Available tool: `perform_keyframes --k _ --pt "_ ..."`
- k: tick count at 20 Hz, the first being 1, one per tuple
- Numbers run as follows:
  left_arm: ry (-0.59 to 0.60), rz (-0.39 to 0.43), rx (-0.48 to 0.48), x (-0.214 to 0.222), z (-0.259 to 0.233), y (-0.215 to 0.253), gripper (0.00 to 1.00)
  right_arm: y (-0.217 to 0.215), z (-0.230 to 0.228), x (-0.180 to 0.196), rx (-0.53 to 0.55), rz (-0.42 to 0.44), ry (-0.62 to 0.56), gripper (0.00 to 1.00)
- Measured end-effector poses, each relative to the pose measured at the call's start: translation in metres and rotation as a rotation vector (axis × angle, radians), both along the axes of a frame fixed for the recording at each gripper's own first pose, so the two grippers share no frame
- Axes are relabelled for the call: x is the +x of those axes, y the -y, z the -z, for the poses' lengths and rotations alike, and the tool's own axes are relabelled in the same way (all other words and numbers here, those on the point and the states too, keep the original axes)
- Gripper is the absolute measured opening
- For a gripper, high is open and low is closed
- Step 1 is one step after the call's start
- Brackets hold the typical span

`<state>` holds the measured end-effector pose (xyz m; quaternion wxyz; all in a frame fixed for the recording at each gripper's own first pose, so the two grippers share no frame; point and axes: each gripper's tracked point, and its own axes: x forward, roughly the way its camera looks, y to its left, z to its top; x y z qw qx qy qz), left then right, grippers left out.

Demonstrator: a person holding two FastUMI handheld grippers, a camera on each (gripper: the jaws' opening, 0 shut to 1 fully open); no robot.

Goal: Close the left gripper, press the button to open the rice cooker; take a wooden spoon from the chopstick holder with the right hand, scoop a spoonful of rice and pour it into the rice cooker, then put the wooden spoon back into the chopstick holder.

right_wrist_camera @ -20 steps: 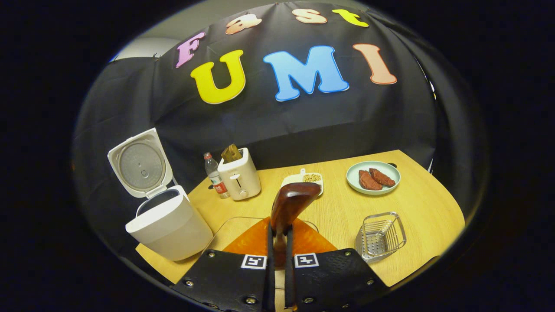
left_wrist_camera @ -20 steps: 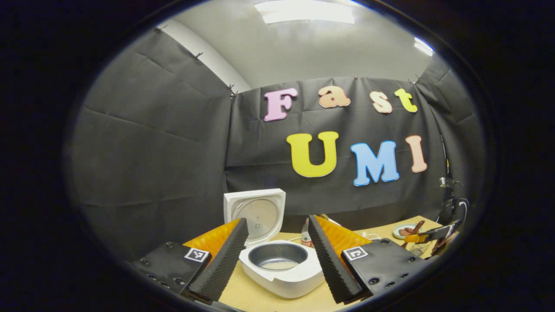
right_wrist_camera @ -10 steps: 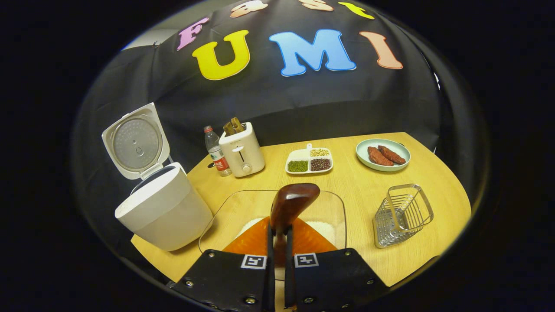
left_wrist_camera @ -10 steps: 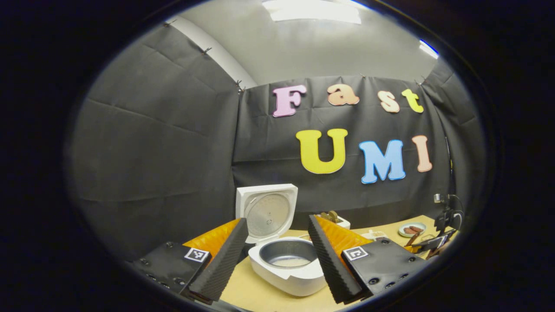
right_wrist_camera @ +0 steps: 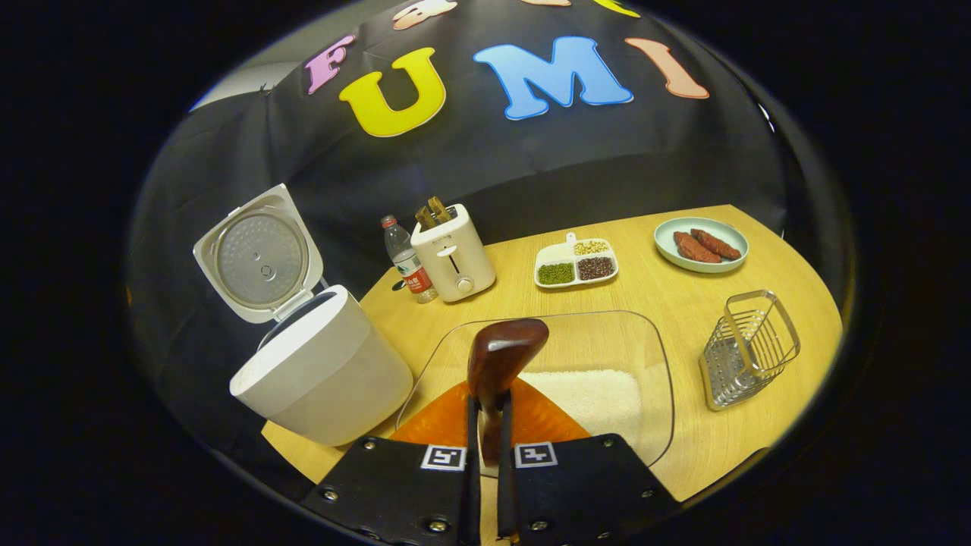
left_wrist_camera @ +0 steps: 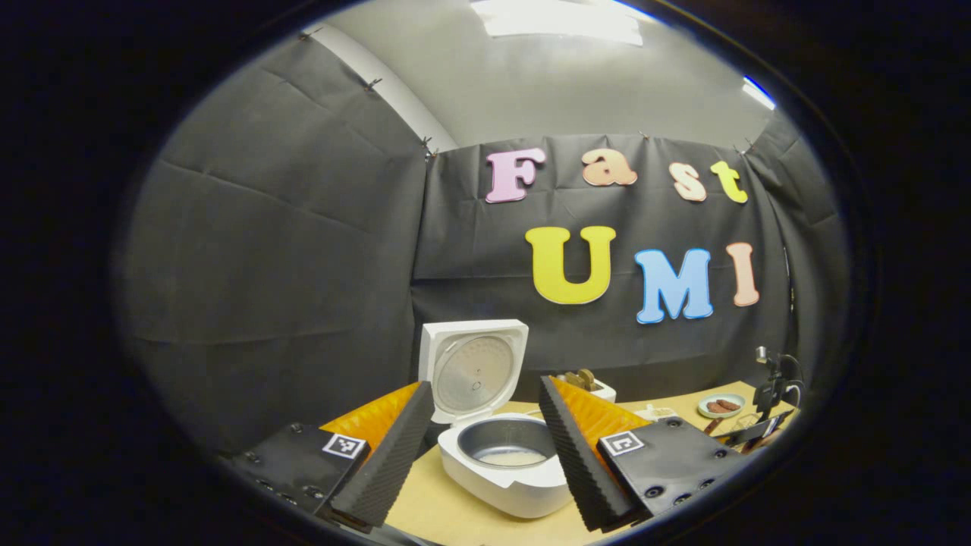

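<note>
The white rice cooker [left_wrist_camera: 501, 485] stands open, lid [left_wrist_camera: 474, 368] raised, with a thin layer of rice in its grey pot [left_wrist_camera: 507, 449]. My left gripper [left_wrist_camera: 482, 387] is open in front of it, with nothing between its fingers. My right gripper [right_wrist_camera: 485, 406] is shut on the handle of a dark wooden spoon [right_wrist_camera: 502, 353], whose bowl sticks out ahead over the near edge of a glass dish [right_wrist_camera: 645, 341] holding white rice [right_wrist_camera: 595, 394]. The open cooker [right_wrist_camera: 326, 375] is left of that dish. A wire chopstick holder [right_wrist_camera: 747, 349] stands to its right.
At the back of the wooden table [right_wrist_camera: 683, 292] stand a water bottle [right_wrist_camera: 406, 262], a white toaster [right_wrist_camera: 454, 254], a divided dish of beans [right_wrist_camera: 575, 263] and a plate of meat [right_wrist_camera: 702, 244]. Black cloth walls close in behind and on the left.
The right gripper with the spoon has moved forward and tipped down, so the glass dish and its rice now lie closer beneath it. The left gripper has drifted a little; it stays open.
</note>
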<state>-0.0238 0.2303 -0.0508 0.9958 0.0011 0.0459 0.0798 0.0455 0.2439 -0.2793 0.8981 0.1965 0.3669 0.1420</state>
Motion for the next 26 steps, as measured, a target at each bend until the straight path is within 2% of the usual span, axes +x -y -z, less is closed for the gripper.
perform_keyframes --k 1,3,6,7,12,13,14,18,22,26 --pt "0.001 -0.002 0.000 0.000 0.000 0.000 0.99 -0.003 0.001 0.000 0.034 0.012 -0.015 0.09" --pt "0.003 -0.006 0.003 -0.002 -0.002 0.000 0.96 0.000 0.004 0.002 0.074 0.045 -0.036 0.09" --pt "0.006 -0.016 0.012 -0.006 -0.005 -0.002 0.99 0.014 0.012 0.007 0.150 0.110 -0.086 0.09" --pt "0.001 -0.016 0.013 -0.006 -0.004 -0.002 0.96 0.020 0.013 0.008 0.180 0.134 -0.101 0.09" --pt "-0.006 -0.007 0.032 -0.006 -0.011 0.007 0.96 0.043 0.012 0.017 0.346 0.251 -0.148 0.09" --pt "-0.003 -0.003 0.039 -0.004 -0.011 0.009 0.99 0.047 0.010 0.018 0.377 0.271 -0.155 0.09" --pt "-0.002 0.002 0.044 -0.003 -0.013 0.012 0.96 0.051 0.004 0.020 0.403 0.286 -0.154 0.09" --pt "0.003 0.013 0.034 0.000 -0.013 0.019 0.96 0.067 -0.021 0.030 0.470 0.315 -0.121 0.09" --pt "0.012 0.011 0.023 0.001 -0.012 0.018 0.96 0.070 -0.058 0.038 0.585 0.329 -0.111 0.09" --pt "0.017 -0.002 0.000 -0.002 -0.010 0.009 0.96 0.051 -0.097 0.047 0.677 0.286 -0.093 0.09"
